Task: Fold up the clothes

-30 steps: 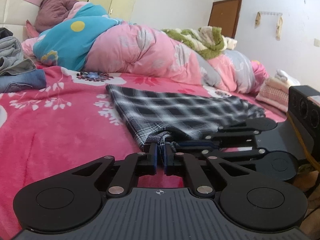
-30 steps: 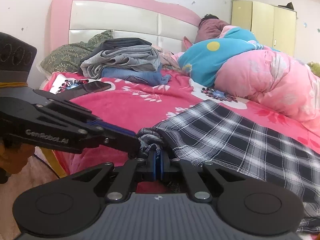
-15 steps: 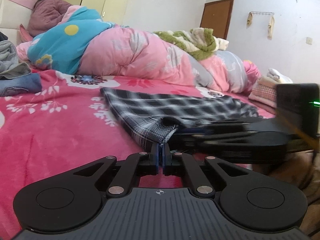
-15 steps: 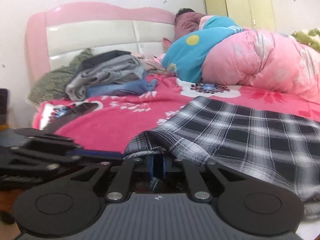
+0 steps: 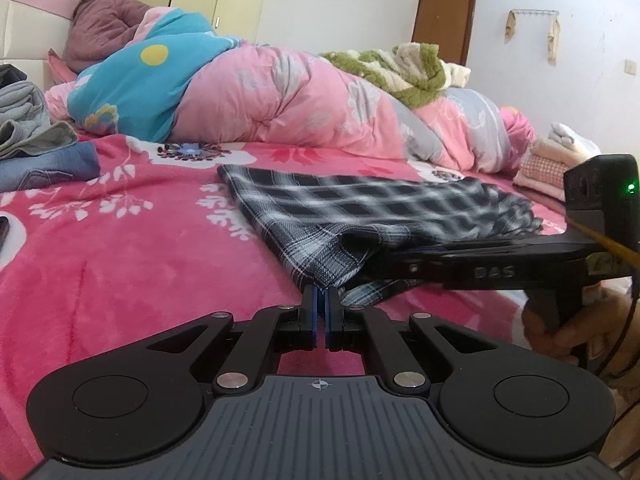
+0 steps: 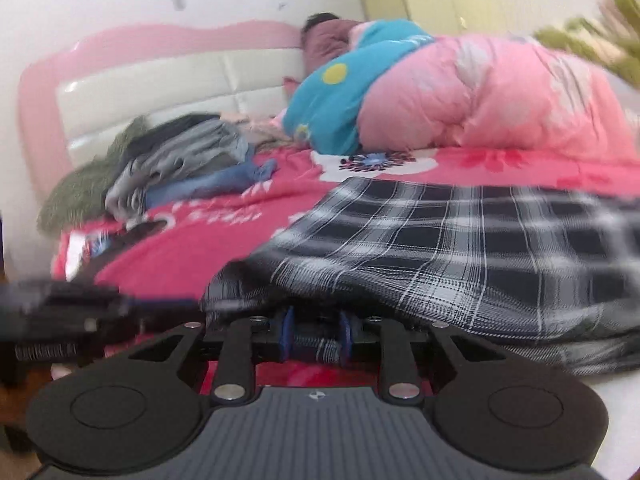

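Plaid cloth [image 5: 360, 208] lies flat on the pink bed [image 5: 120, 264], its near corner reaching the bed's front edge. The left hand-held gripper [image 5: 321, 312] pinches that corner, its jaws nearly together with only the fabric's tip between them. The right hand-held gripper [image 6: 316, 334] has its jaws spread apart under the cloth's lifted hem, a fold of fabric lying between the blue pads [image 6: 286, 330]. Its view is blurred, and the hem hides its fingertips.
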Demonstrator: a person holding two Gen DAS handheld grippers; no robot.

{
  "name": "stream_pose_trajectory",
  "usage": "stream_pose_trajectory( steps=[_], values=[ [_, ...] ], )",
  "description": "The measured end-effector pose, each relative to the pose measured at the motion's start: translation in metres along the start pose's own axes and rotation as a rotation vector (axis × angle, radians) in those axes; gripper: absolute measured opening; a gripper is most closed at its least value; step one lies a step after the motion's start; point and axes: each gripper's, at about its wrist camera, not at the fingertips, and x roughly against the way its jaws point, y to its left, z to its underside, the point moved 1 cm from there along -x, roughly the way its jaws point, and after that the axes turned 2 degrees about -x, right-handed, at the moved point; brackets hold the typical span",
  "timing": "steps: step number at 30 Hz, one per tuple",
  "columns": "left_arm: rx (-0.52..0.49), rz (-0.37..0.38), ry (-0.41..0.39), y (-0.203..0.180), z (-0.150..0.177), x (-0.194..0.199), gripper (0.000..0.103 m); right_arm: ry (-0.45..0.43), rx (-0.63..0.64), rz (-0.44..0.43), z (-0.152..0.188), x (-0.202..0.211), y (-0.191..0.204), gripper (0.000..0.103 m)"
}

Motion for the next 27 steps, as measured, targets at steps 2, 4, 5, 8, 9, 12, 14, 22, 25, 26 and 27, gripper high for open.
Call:
stream_pose_trajectory(
  steps=[2, 4, 5, 8, 9, 12, 14, 22, 25, 26, 27],
  values=[
    [0.001, 0.001, -0.004, 0.001, 0.0, 0.003, 0.002, -0.002, -0.029, 0.006, 0.0, 0.001, -0.005, 0.025],
    [0.001, 0.004, -0.007, 0.0, -0.001, 0.006, 0.003, -0.003, -0.059, 0.012, 0.0, 0.002, -0.01, 0.025],
    [-0.002, 0.006, -0.007, 0.0, -0.001, 0.007, 0.003, -0.004, -0.074, 0.016, 0.0, 0.002, -0.012, 0.025],
    [-0.011, 0.007, -0.015, -0.003, -0.002, 0.008, 0.003, -0.006, -0.118, 0.025, -0.001, 0.003, -0.019, 0.025],
    [-0.012, 0.006, -0.019, -0.004, -0.003, 0.009, 0.003, -0.008, -0.119, 0.029, -0.001, 0.004, -0.02, 0.025],
    [-0.014, 0.006, -0.035, -0.008, -0.007, 0.011, 0.004, -0.015, -0.11, 0.042, 0.0, 0.009, -0.021, 0.025],
    [-0.017, 0.006, -0.041, -0.009, -0.008, 0.013, 0.004, -0.02, -0.105, 0.051, 0.0, 0.012, -0.022, 0.025],
    [-0.067, 0.106, -0.029, -0.033, -0.019, -0.004, 0.005, -0.031, -0.089, 0.106, 0.0, 0.02, -0.031, 0.026],
    [-0.095, 0.143, -0.006, -0.05, -0.022, -0.021, 0.005, -0.029, -0.088, 0.141, -0.001, 0.022, -0.039, 0.026],
    [-0.099, 0.149, 0.006, -0.054, -0.021, -0.029, 0.005, -0.028, -0.088, 0.152, -0.001, 0.022, -0.042, 0.026],
    [-0.101, 0.153, 0.019, -0.058, -0.021, -0.036, 0.005, -0.028, -0.088, 0.164, -0.002, 0.023, -0.044, 0.026]
  ],
)
